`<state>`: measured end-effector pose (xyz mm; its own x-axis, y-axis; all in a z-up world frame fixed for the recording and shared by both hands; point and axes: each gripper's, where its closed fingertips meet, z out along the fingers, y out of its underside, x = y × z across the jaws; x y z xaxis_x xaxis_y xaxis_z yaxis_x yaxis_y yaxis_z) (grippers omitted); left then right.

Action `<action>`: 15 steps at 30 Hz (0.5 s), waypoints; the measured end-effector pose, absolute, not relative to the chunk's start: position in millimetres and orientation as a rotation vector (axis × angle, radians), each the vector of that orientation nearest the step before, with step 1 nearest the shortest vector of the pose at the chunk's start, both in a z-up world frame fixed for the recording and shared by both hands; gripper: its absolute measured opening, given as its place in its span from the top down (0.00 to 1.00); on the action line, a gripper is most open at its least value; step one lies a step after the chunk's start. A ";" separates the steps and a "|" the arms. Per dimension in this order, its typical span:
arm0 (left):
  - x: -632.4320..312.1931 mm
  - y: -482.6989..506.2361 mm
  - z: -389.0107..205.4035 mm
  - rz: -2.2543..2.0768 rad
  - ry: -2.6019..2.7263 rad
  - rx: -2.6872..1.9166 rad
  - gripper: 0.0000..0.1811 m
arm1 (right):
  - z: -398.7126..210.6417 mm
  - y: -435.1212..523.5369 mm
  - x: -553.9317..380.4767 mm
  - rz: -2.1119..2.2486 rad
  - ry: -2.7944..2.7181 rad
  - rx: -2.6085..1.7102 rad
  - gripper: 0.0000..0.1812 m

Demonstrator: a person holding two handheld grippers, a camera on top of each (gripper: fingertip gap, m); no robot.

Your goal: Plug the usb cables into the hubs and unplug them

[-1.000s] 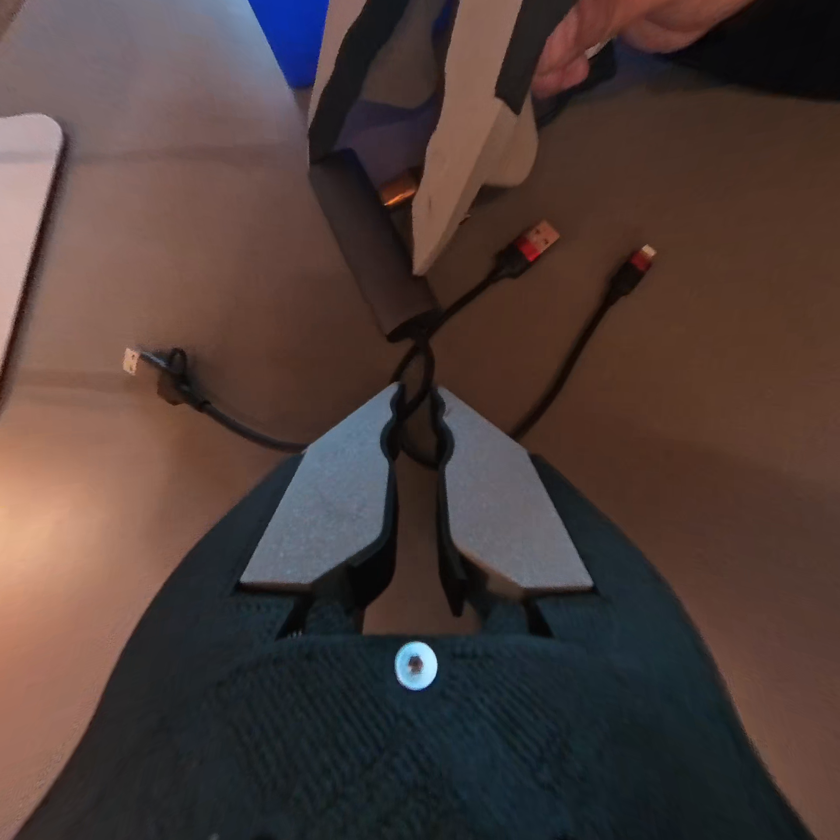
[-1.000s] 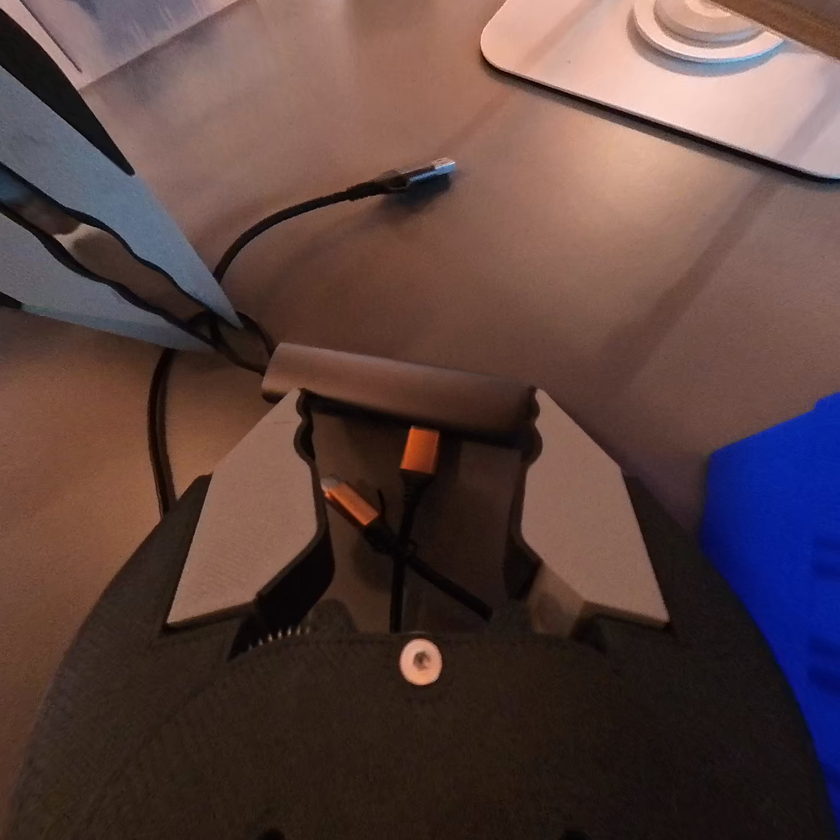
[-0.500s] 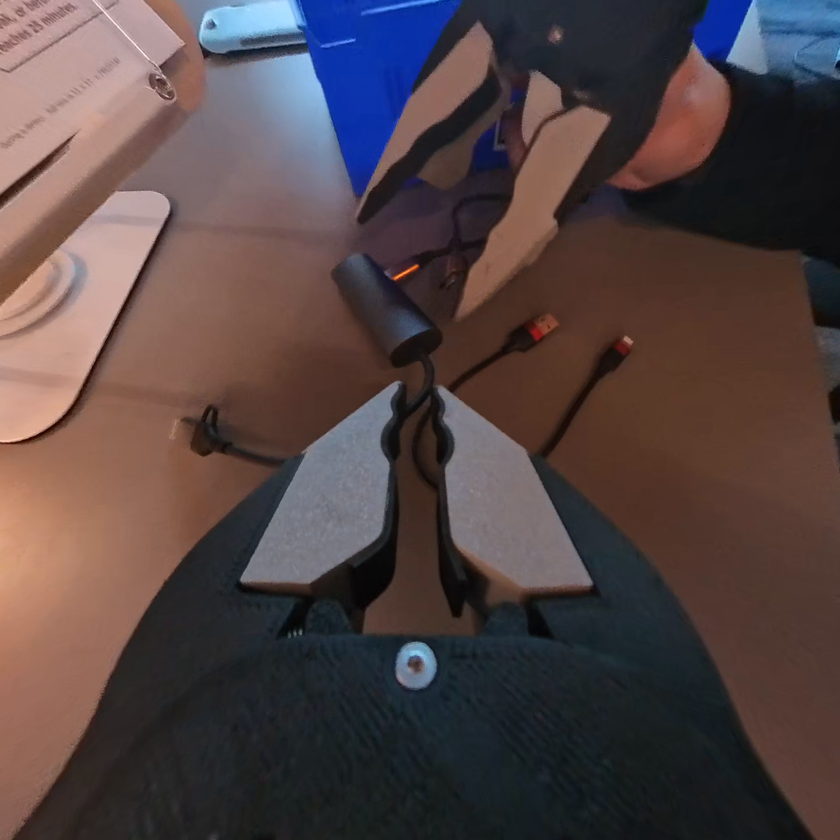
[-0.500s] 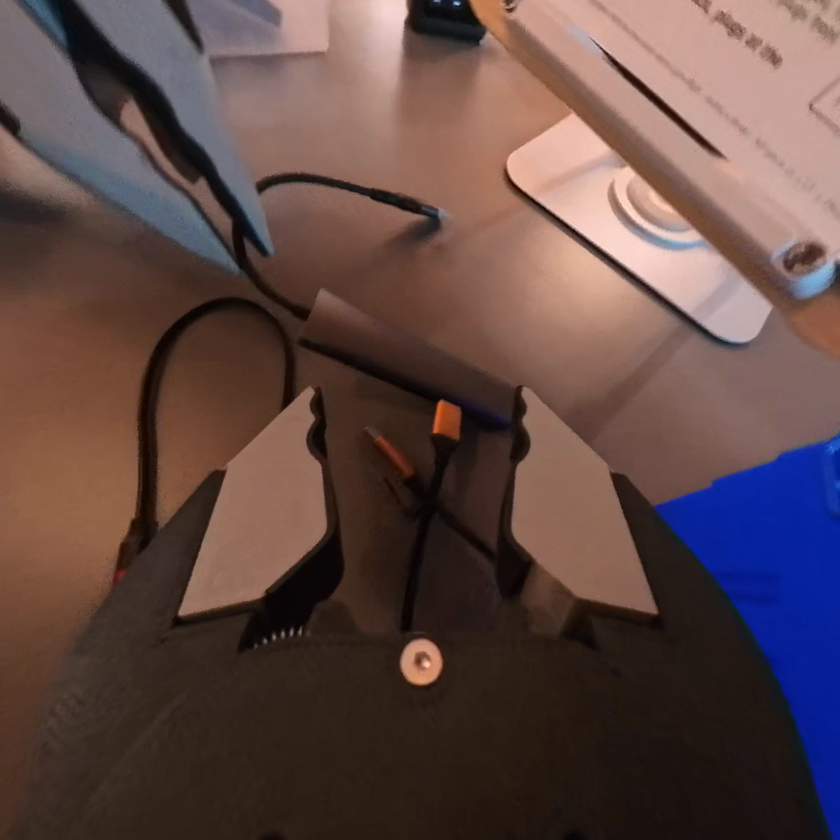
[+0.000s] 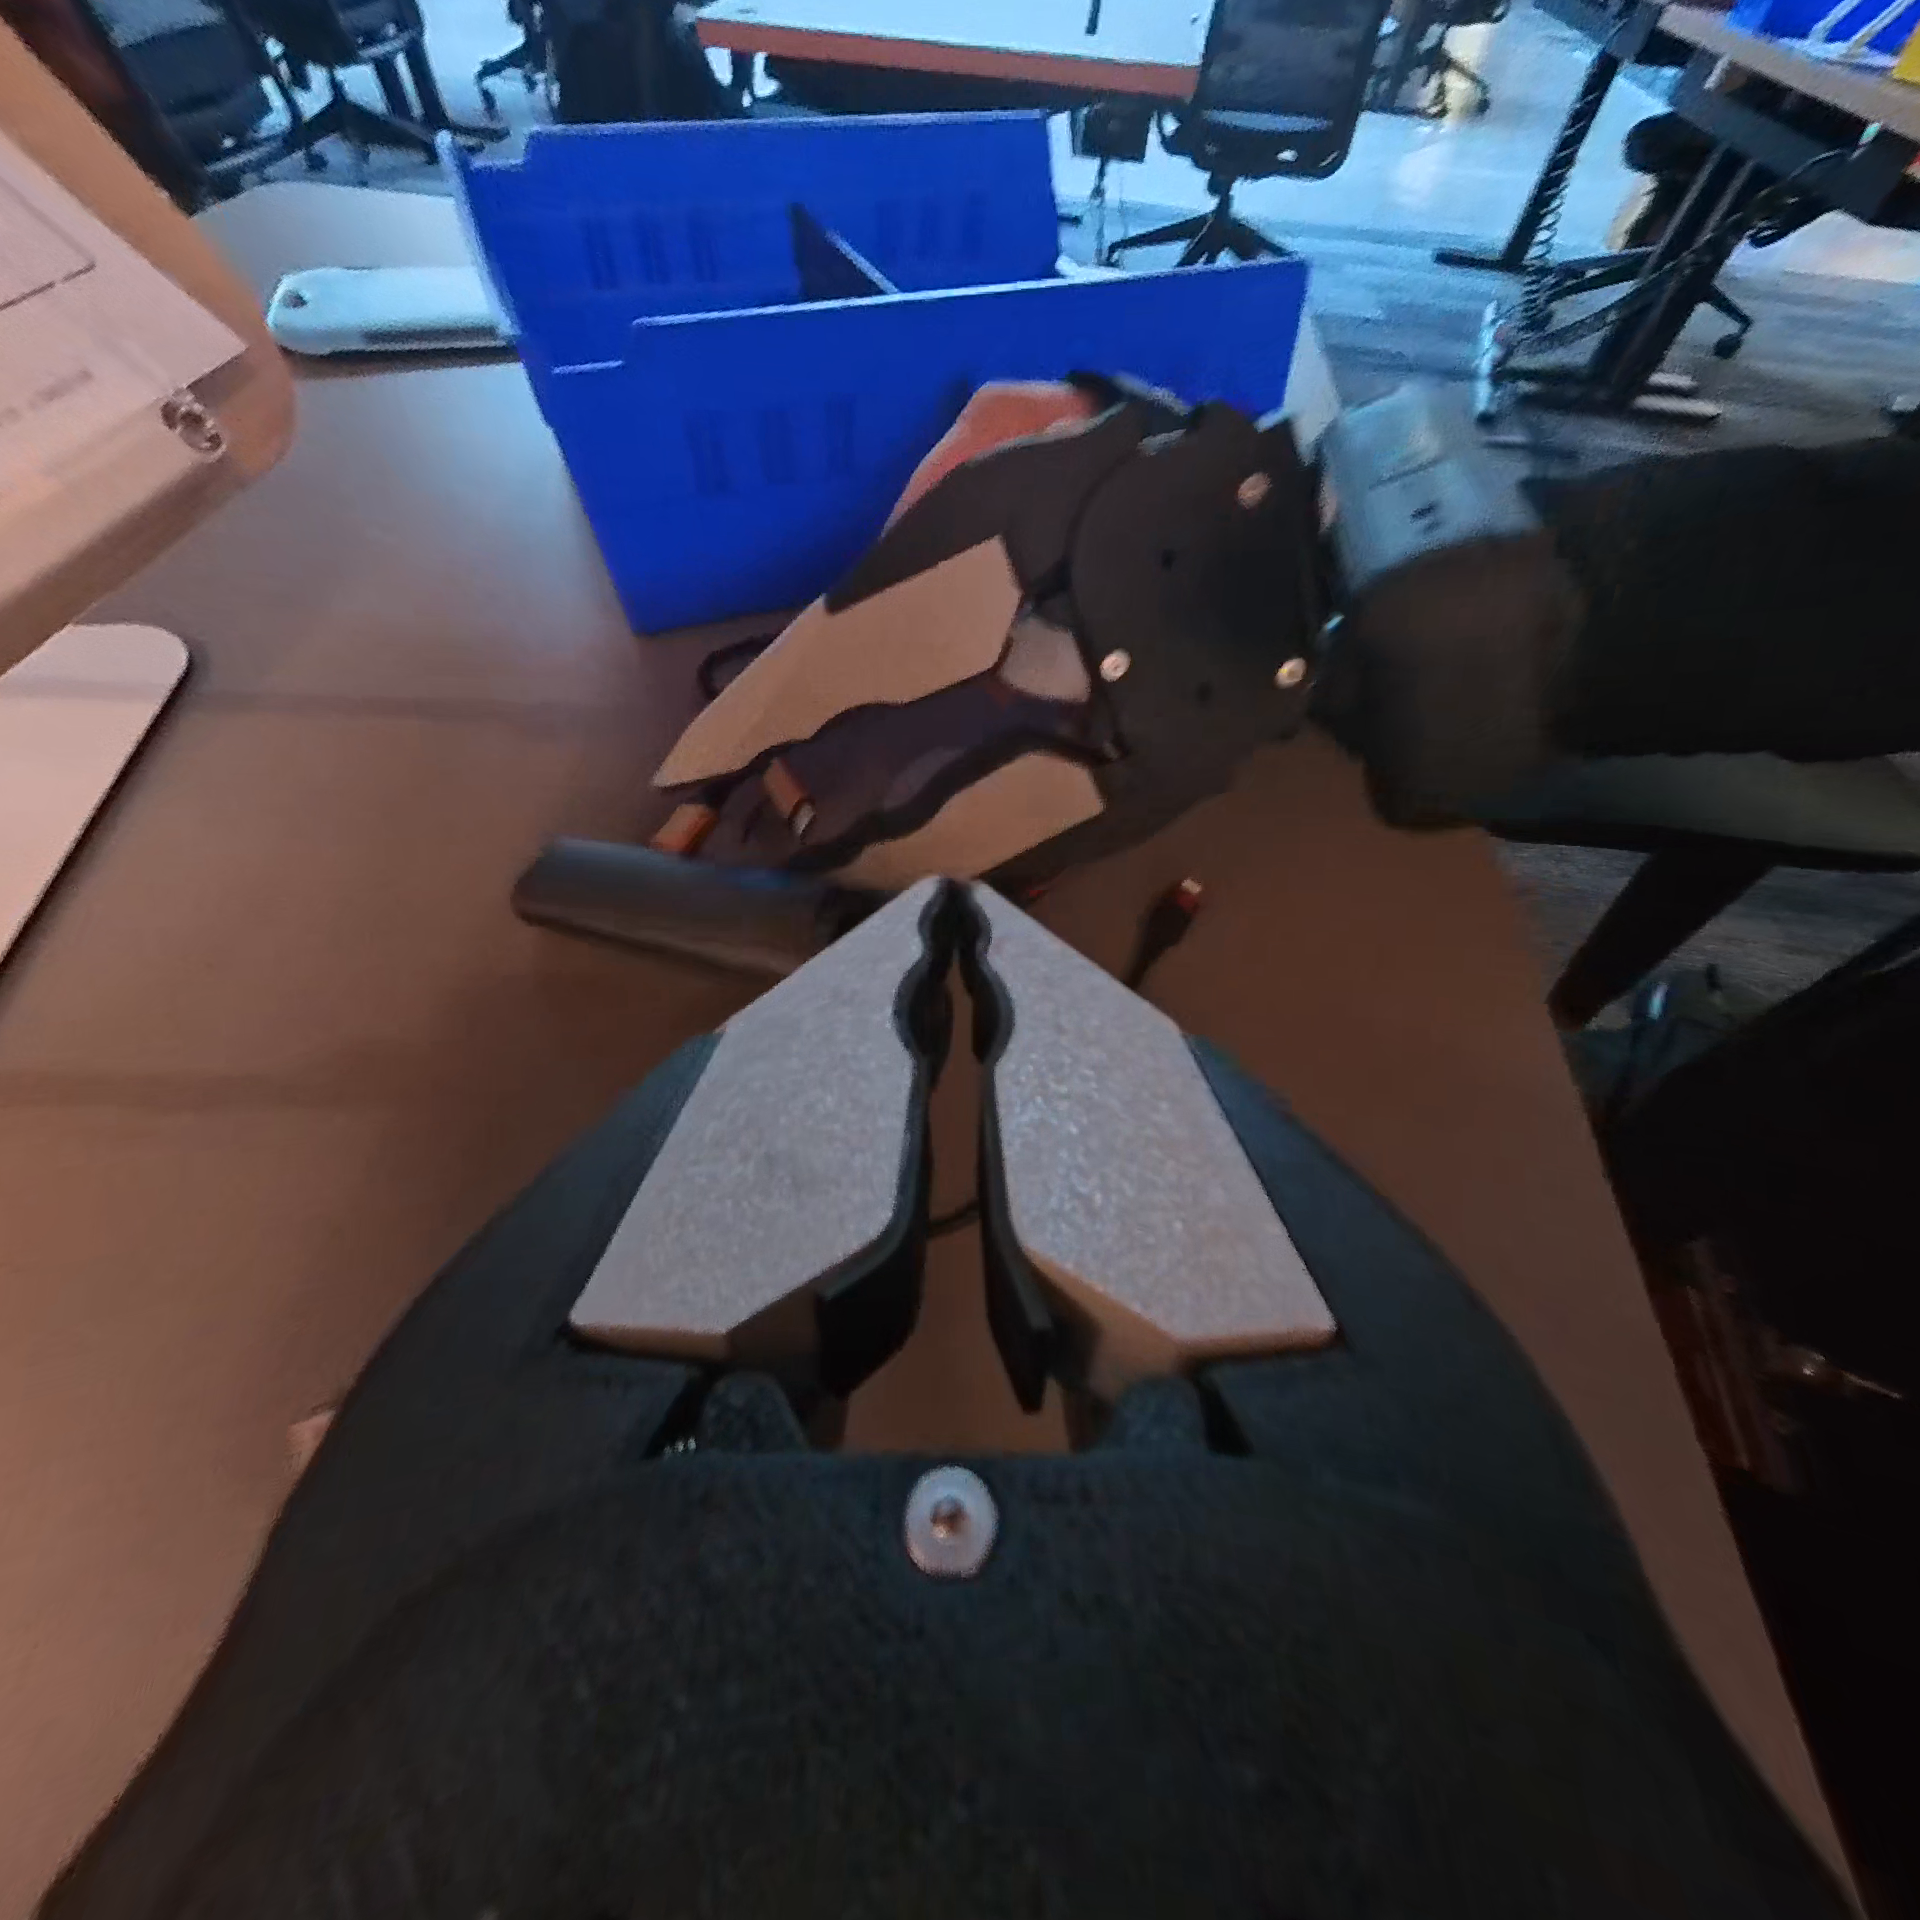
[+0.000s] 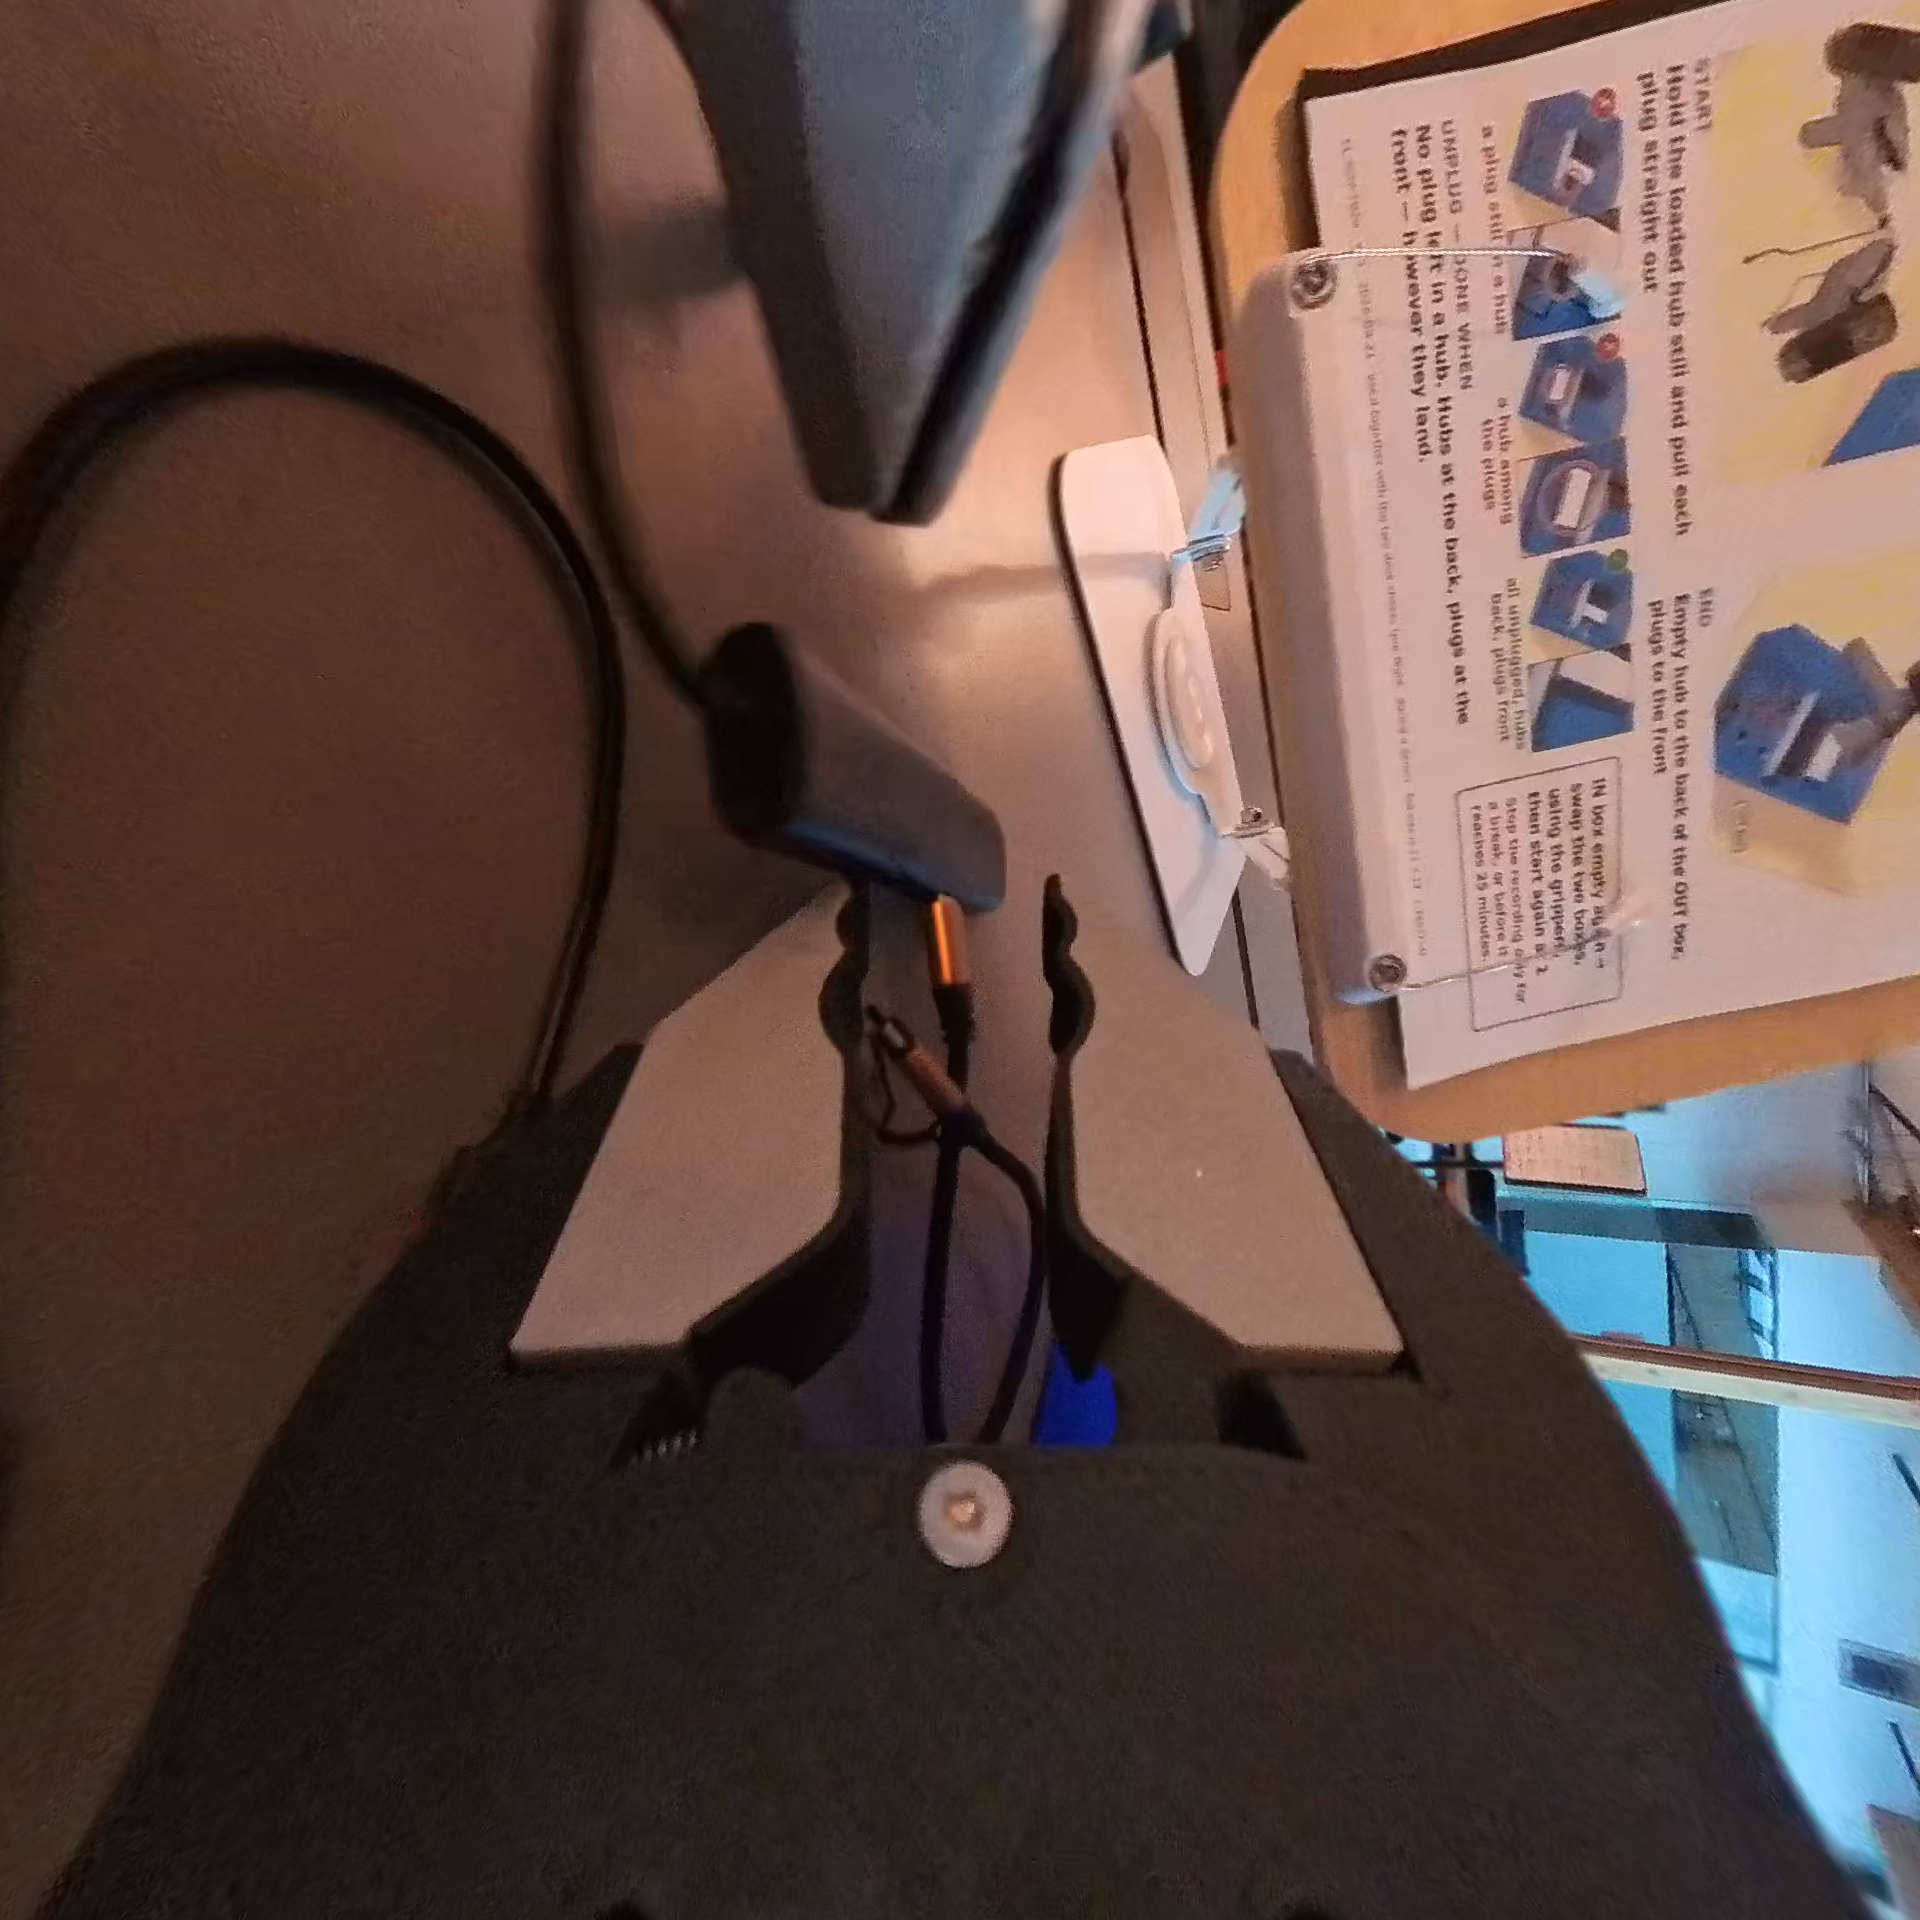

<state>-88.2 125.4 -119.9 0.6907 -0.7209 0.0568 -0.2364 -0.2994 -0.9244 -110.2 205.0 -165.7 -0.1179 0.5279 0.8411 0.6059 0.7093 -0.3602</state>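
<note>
A dark grey hub (image 5: 665, 906) lies on the brown table, also seen in the right wrist view (image 6: 862, 800). My left gripper (image 5: 951, 896) is shut just off the hub's right end, on the hub's thin black cable (image 6: 592, 343). My right gripper (image 6: 951, 902) is open and turned on its side; it also shows in the left wrist view (image 5: 831, 800). Its fingers stand either side of an orange plug (image 6: 945, 940) whose tip touches the hub's long side. A second orange plug (image 6: 920, 1070) lies loose between the fingers, farther back.
A red-tipped cable (image 5: 1184, 896) lies right of my left gripper. A blue bin (image 5: 883, 447) stands behind the hub. A white stand base (image 6: 1132, 665) and a printed sheet on a board (image 6: 1558, 520) are at the table's left. The table edge (image 5: 1538, 1039) runs along the right. My right fingertips sit around 9 cm from my left ones.
Both grippers have tilted up and the right one has rolled onto its side. The right fingers have narrowed around the orange plug. The hub now lies crosswise; the left fingers have closed tighter.
</note>
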 end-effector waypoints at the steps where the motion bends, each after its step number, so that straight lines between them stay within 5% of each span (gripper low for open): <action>1: -85.9 124.3 -116.8 -0.594 0.754 -1.840 1.00 | -167.8 205.1 -110.4 -0.093 -1.779 -0.897 0.83; 3: -85.6 124.7 -114.9 -0.590 0.746 -1.834 1.00 | -163.9 204.1 -111.5 -0.089 -1.759 -0.882 0.87; 4: -87.2 125.7 -116.9 -0.576 0.742 -1.847 1.00 | -158.8 202.8 -111.7 -0.076 -1.737 -0.872 1.00; 9: -106.0 136.0 -131.3 -0.457 0.684 -1.931 0.99 | -156.4 209.9 -107.1 -0.044 -1.719 -0.934 1.00; 12: -106.7 135.5 -157.9 -0.445 0.684 -2.079 0.77 | -160.3 215.1 -103.8 -0.010 -1.724 -0.994 1.00; 15: -94.2 125.6 -184.6 -0.495 0.702 -2.237 0.72 | -157.3 222.9 -102.0 0.024 -1.689 -1.062 1.00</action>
